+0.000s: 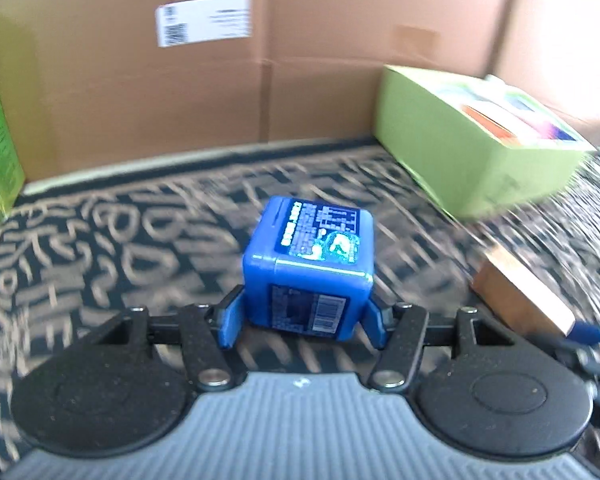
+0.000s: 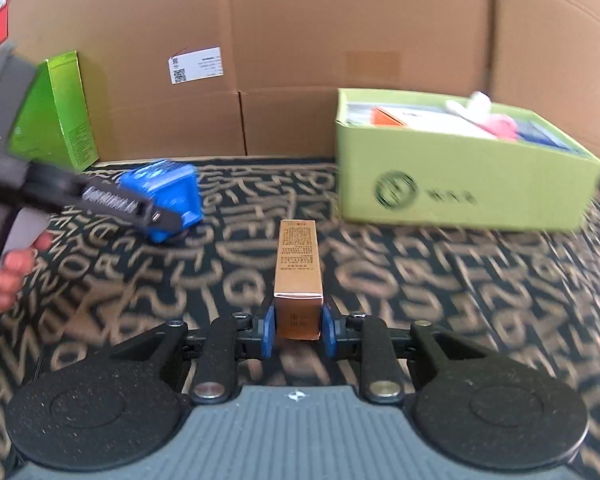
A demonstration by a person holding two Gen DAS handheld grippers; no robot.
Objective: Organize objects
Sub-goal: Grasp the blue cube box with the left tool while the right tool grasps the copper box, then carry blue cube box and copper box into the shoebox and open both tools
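Blue cube-shaped container (image 1: 310,268) is shown clamped in the left gripper (image 1: 302,316) above the patterned worktop (image 1: 100,240). Right view: a copper carton (image 2: 299,276) is clamped in the right gripper (image 2: 299,330); both are best carried level to the green box (image 2: 460,196).

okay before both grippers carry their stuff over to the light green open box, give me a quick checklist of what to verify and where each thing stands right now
1. Left gripper clamped on the blue cube container: ok, a pad on each side.
2. Right gripper clamped on the slim gold carton: ok, held by its near end.
3. Light green open box open at the top: ok.
4. Free room inside that box: cannot tell, it already holds several items.
5. Patterned cloth between gold carton and box free of obstacles: ok.
6. Grippers apart from each other: ok, the left one is off to the side.
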